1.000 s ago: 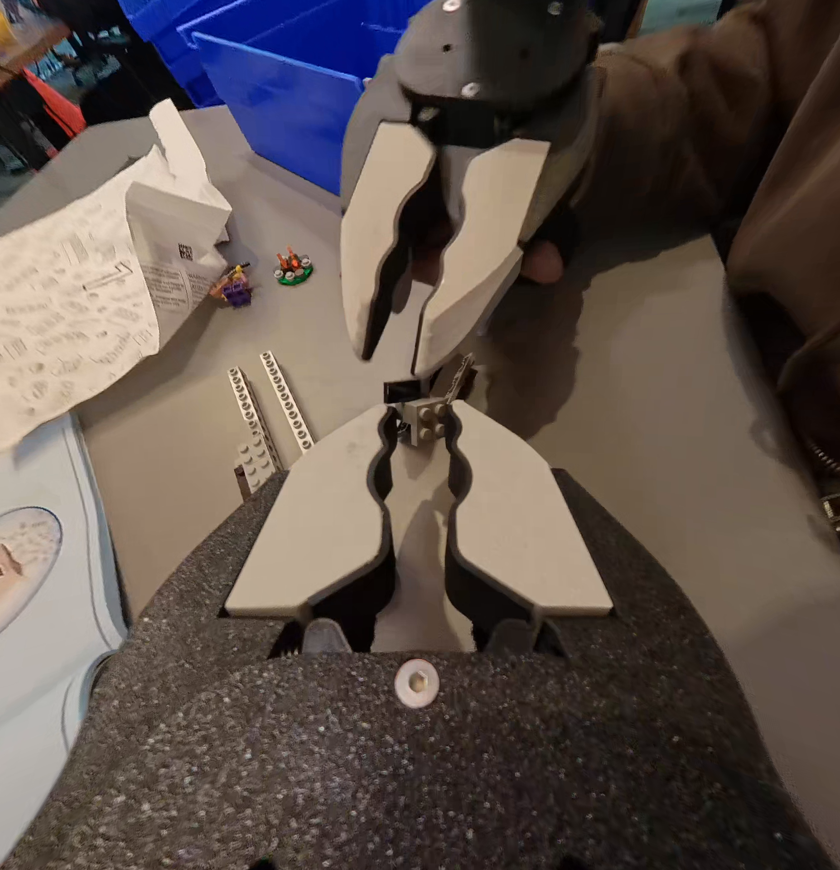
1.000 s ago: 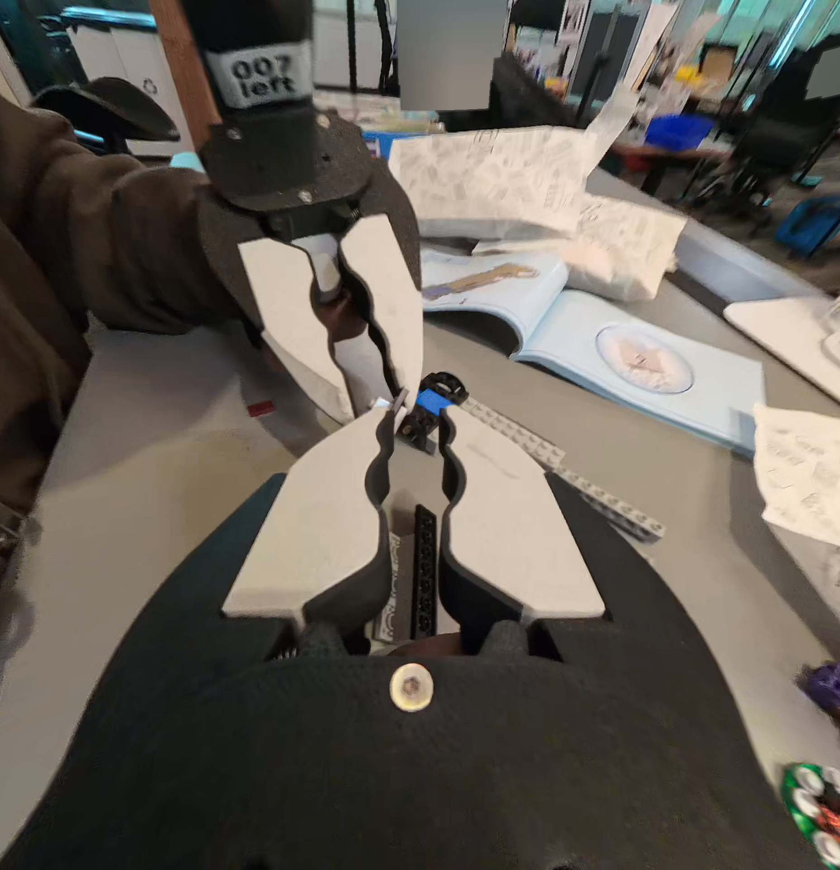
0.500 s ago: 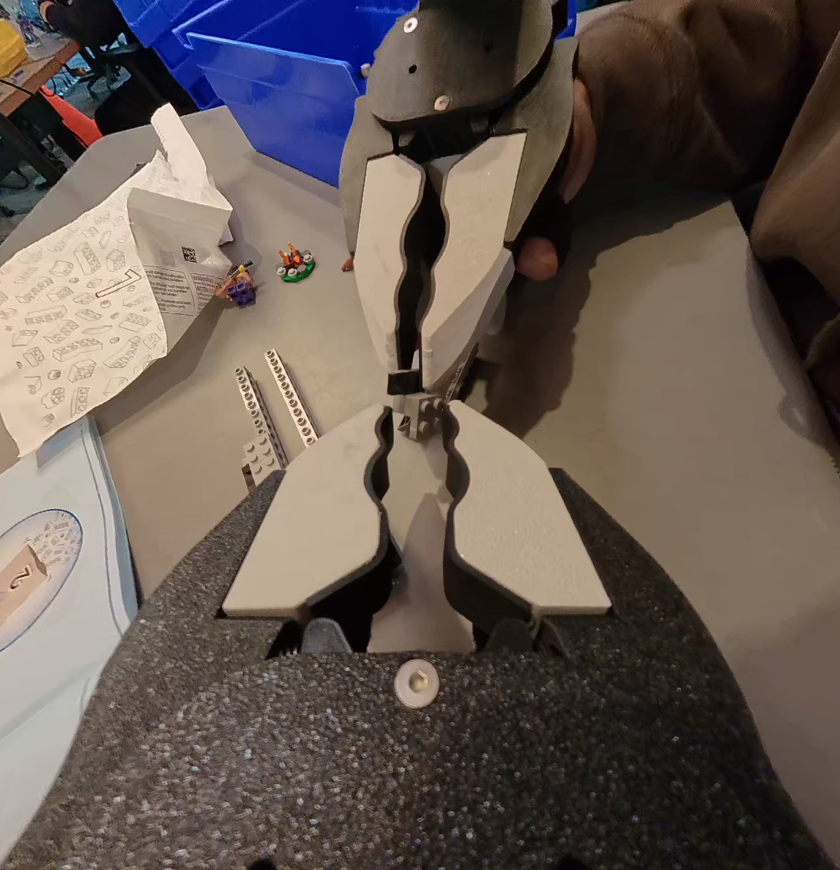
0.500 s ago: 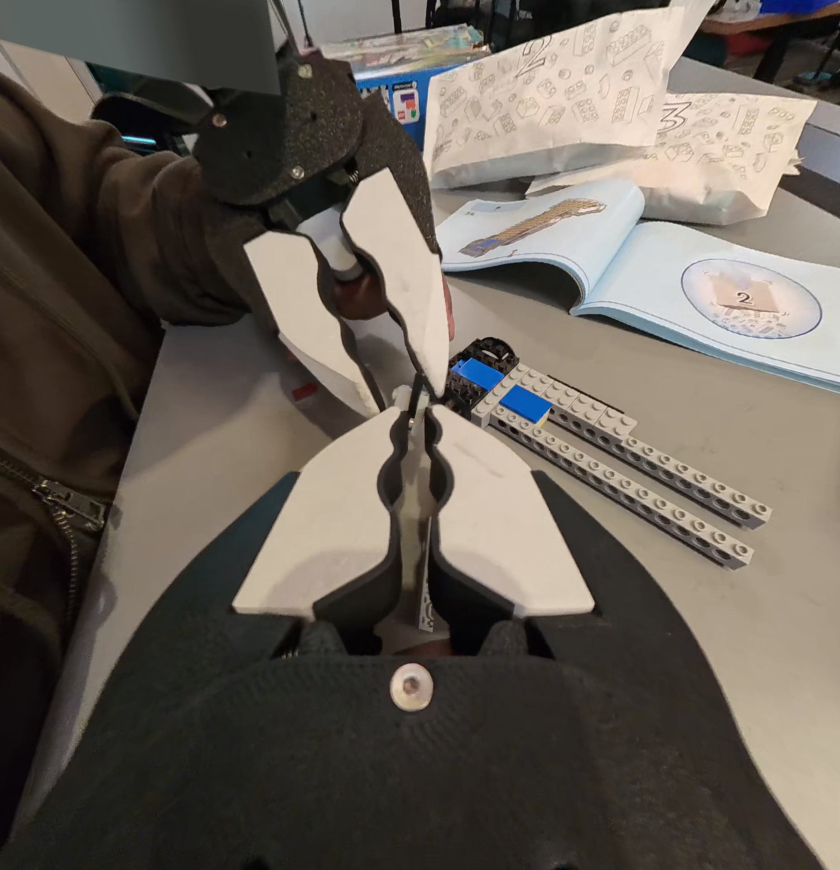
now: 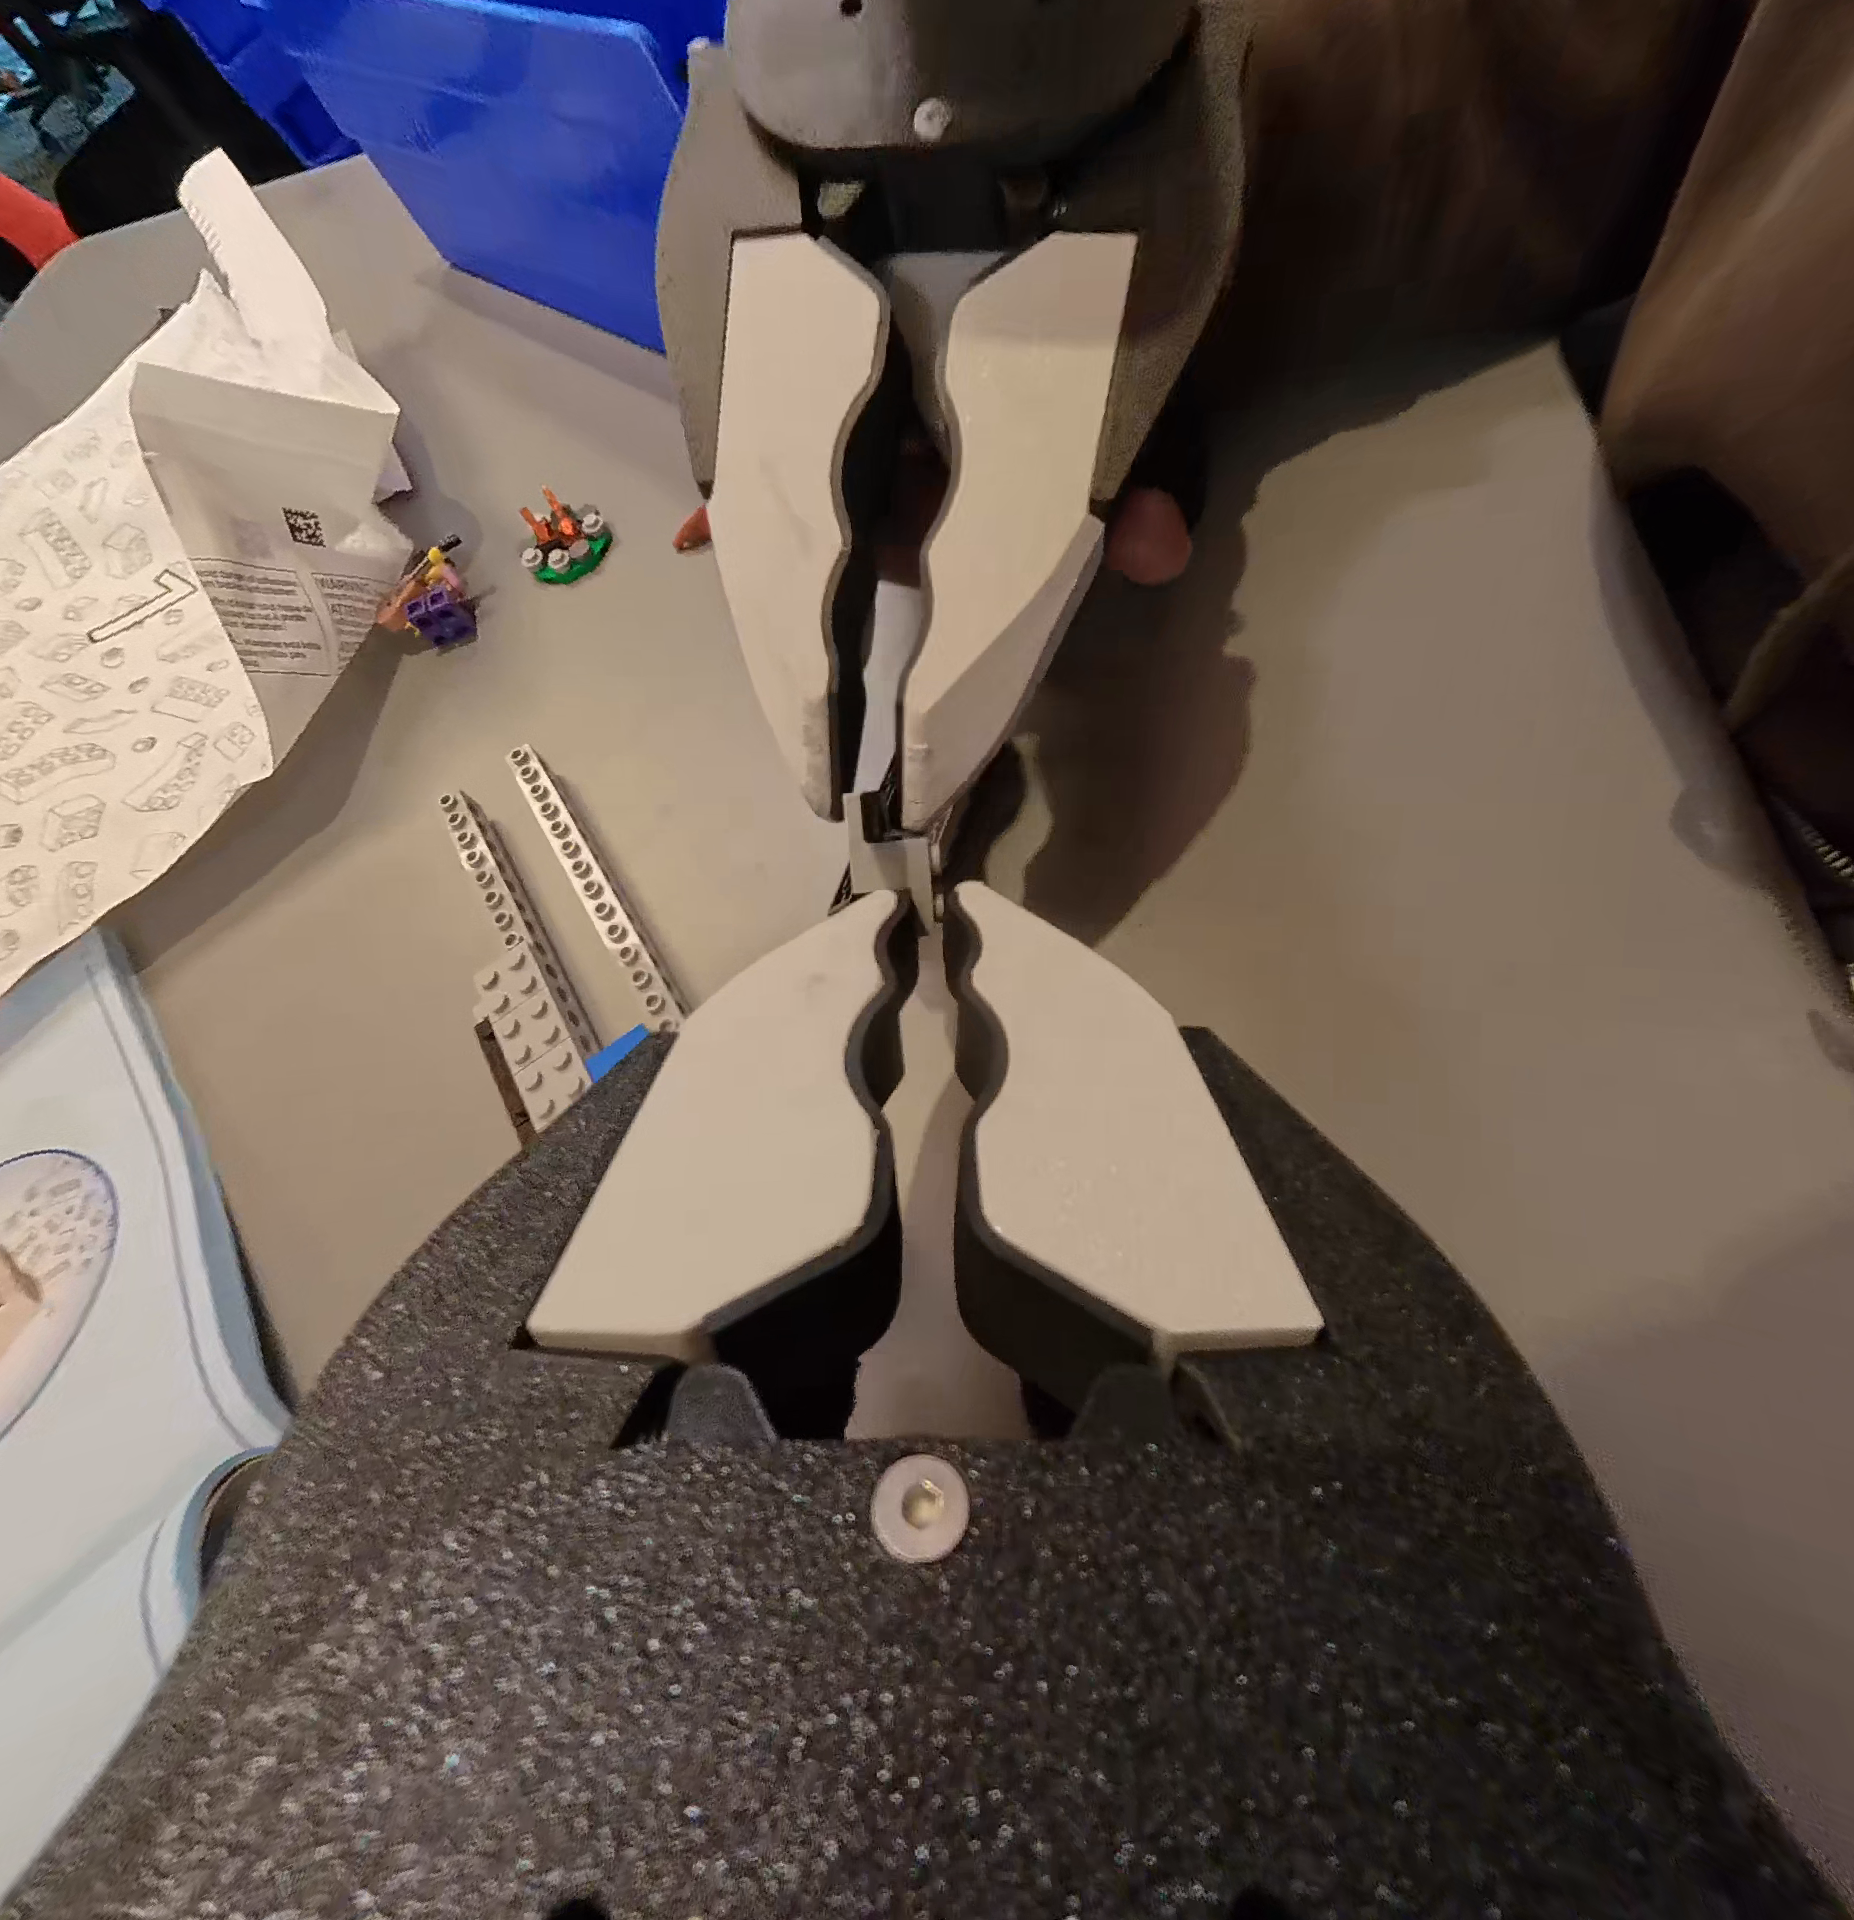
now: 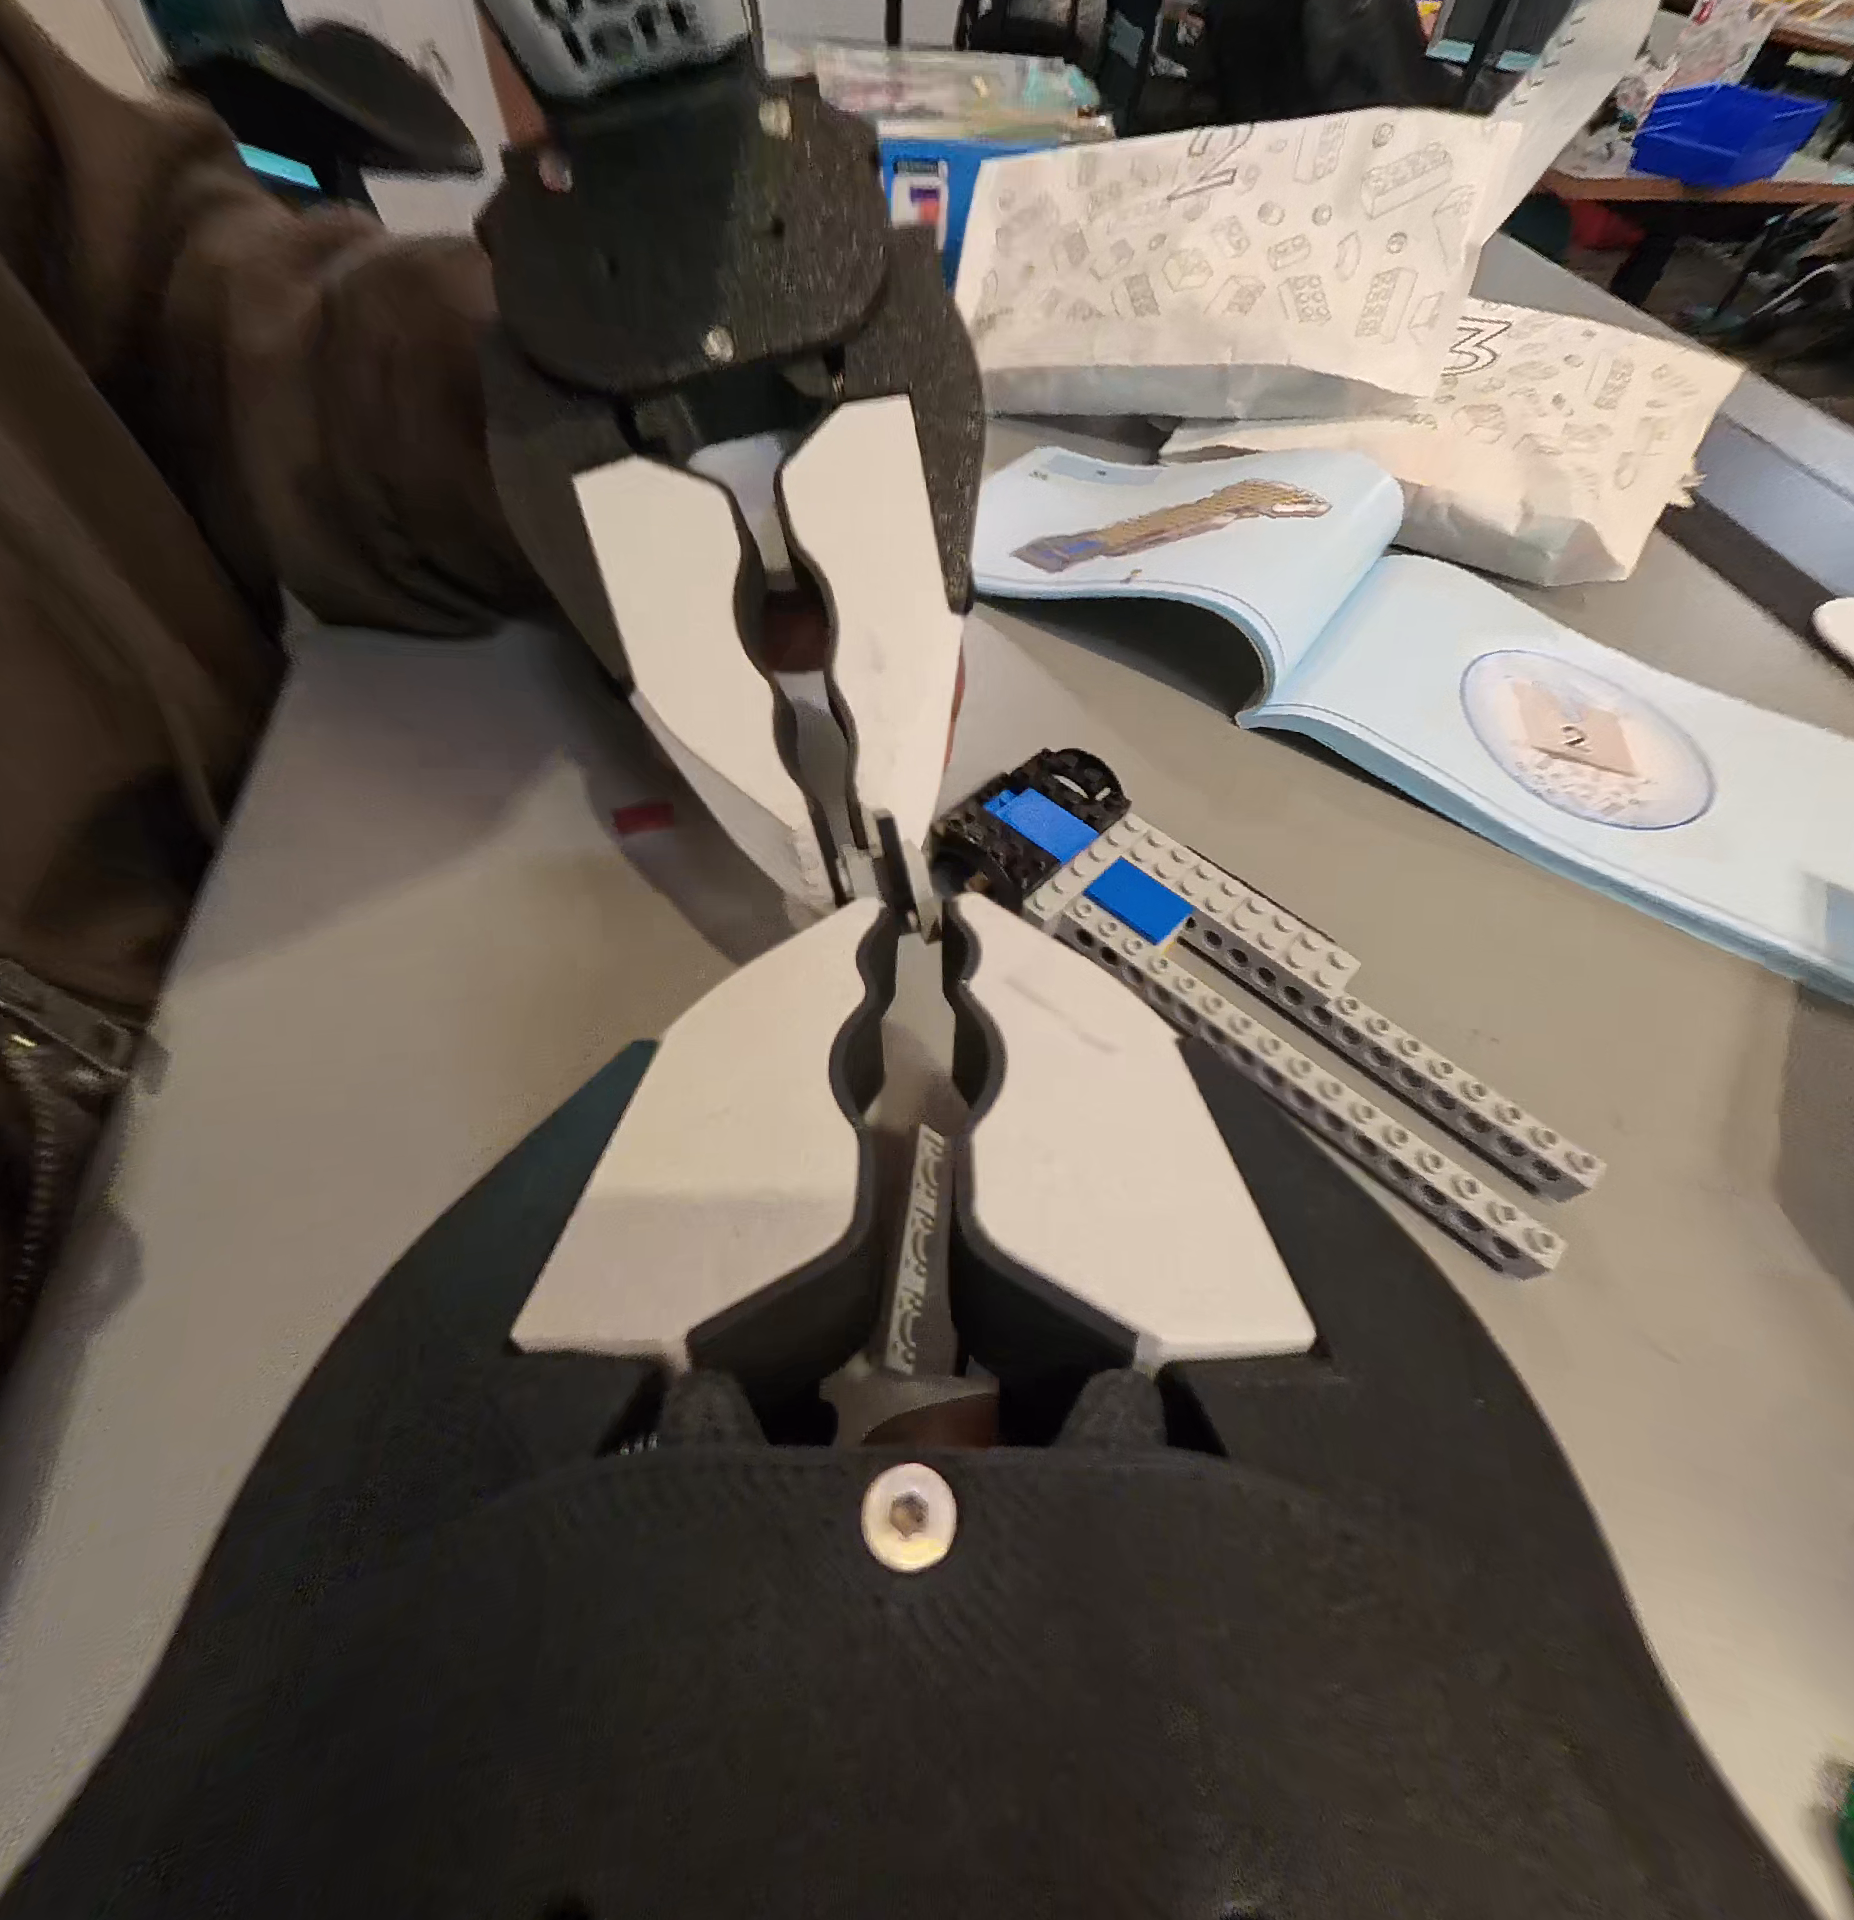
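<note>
A small grey-and-black brick piece [image 5: 887, 852] hangs above the grey table [image 5: 1370, 935], pinched from both ends. My left gripper [image 5: 928, 909] is nearly closed on its near, thin grey edge. My right gripper [image 5: 881, 795] comes in from the far side, tip to tip with the left, and grips the black-and-grey end. In the right wrist view the same piece [image 6: 897, 868] sits between my right gripper [image 6: 912, 925] and the left gripper [image 6: 866, 847], with the pads of both against it.
A build of long grey beams [image 6: 1266, 997] with blue tiles and a black ring lies just right of the tips, and shows in the left wrist view [image 5: 559, 894]. An open pale-blue booklet [image 6: 1474, 707], printed paper bags [image 5: 123, 582], two small coloured builds [image 5: 568, 540], blue bins [image 5: 507, 135] and a brown sleeve [image 5: 1422, 156] surround it. Only a small space, under 4 cm, lies between the two pairs of fingers.
My left jaws narrowed from a wide hold on the grey brick to a thin pinch. The right jaws, which had shut earlier, stay closed. The grey brick now shows a smooth side, not studs.
</note>
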`<state>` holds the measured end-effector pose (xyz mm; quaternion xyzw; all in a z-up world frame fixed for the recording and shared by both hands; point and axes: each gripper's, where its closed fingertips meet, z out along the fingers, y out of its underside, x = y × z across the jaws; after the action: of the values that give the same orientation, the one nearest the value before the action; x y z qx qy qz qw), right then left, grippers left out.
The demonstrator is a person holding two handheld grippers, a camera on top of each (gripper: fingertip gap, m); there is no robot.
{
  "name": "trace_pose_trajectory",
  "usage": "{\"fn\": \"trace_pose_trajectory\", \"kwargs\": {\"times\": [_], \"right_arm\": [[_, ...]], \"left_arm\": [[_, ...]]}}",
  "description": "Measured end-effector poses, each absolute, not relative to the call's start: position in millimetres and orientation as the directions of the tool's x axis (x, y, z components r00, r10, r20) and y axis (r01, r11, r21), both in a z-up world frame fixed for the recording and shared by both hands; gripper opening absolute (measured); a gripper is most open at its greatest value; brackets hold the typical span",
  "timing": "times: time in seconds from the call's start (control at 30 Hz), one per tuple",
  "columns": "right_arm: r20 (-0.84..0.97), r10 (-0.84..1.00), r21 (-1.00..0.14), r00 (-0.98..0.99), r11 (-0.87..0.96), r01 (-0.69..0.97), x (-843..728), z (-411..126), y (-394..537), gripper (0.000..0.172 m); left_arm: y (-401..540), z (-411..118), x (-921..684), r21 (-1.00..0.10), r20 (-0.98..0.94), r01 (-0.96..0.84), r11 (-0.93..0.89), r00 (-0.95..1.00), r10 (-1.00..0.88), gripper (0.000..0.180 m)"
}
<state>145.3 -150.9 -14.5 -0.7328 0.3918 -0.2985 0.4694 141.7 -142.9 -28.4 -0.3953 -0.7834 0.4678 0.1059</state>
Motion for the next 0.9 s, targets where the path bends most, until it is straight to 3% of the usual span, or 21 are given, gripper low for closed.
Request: {"fn": "trace_pose_trajectory", "kwargs": {"times": [0.23, 0.5, 0.57, 0.9], "right_arm": [[0.373, -0.789, -0.835, 0.488, -0.515, -0.195, 147, -16, -146, 0.021], [0.446, -0.745, -0.782, 0.497, -0.594, -0.188, 149, -21, -140, 0.013], [0.469, -0.735, -0.771, 0.489, -0.611, -0.180, 150, -20, -140, 0.004], [0.513, -0.703, -0.750, 0.493, -0.647, -0.142, 142, -19, -137, 0.003]], "left_arm": [[-146, -37, 150, -0.735, -0.317, 0.627, 0.257, -0.653, 0.688, 0.004], [-143, -45, 148, -0.679, -0.369, 0.692, 0.246, -0.611, 0.700, 0.004], [-142, -46, 147, -0.689, -0.345, 0.679, 0.253, -0.614, 0.710, 0.004], [-147, -44, 159, -0.777, -0.153, 0.508, 0.373, -0.726, 0.670, 0.004]]}}
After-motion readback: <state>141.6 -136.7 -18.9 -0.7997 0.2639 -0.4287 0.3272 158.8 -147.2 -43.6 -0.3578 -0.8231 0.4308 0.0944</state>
